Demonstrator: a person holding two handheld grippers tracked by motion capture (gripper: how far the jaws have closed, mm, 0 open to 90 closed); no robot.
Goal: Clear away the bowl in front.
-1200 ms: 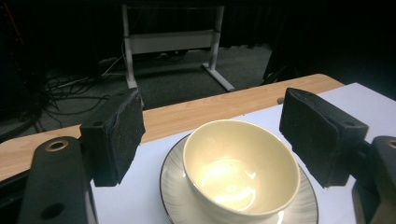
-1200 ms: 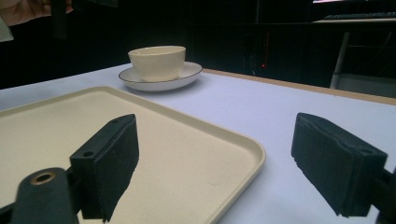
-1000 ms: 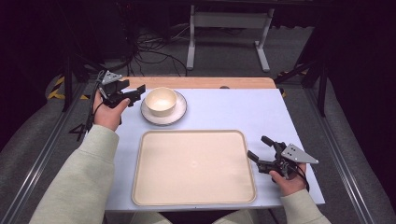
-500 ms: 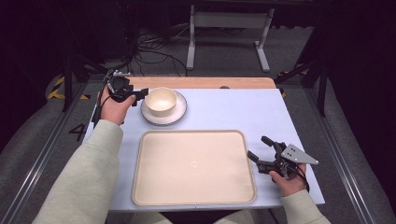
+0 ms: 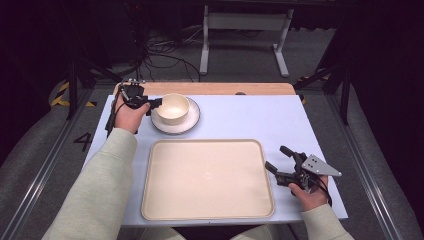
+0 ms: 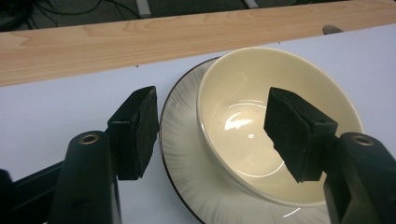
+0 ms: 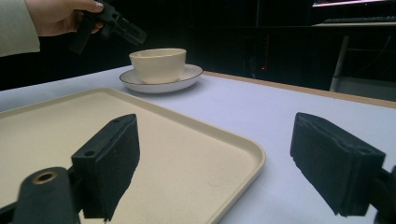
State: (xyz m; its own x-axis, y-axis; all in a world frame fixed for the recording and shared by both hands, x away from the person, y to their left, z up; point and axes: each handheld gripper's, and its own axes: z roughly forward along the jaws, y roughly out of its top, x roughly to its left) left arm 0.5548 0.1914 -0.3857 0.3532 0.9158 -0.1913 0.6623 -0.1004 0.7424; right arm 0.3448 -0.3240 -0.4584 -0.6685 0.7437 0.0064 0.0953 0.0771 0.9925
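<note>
A cream bowl [image 5: 172, 106] stands on a white plate [image 5: 189, 123] at the back left of the table. My left gripper [image 5: 151, 104] is open at the bowl's left rim. In the left gripper view the left gripper [image 6: 210, 102] straddles the rim of the bowl [image 6: 243, 140]: one jaw hangs over the inside, the other over the edge of the plate [image 6: 184, 140]. Neither jaw touches the bowl. My right gripper [image 5: 275, 157] stands open and empty at the right edge of a large cream tray [image 5: 207, 177]. Its camera shows the right gripper [image 7: 215, 140] over a corner of the tray [image 7: 93, 126].
The pale tabletop [image 5: 250, 117] has a wooden strip [image 5: 220, 88] along its back edge. In the right gripper view the bowl [image 7: 158, 64] and the left gripper [image 7: 116, 25] stand far off beyond the tray. Dark floor, cables and a metal stand lie behind the table.
My left gripper has moved right and lower, from beside the plate to the bowl's rim. The right gripper has stayed where it was.
</note>
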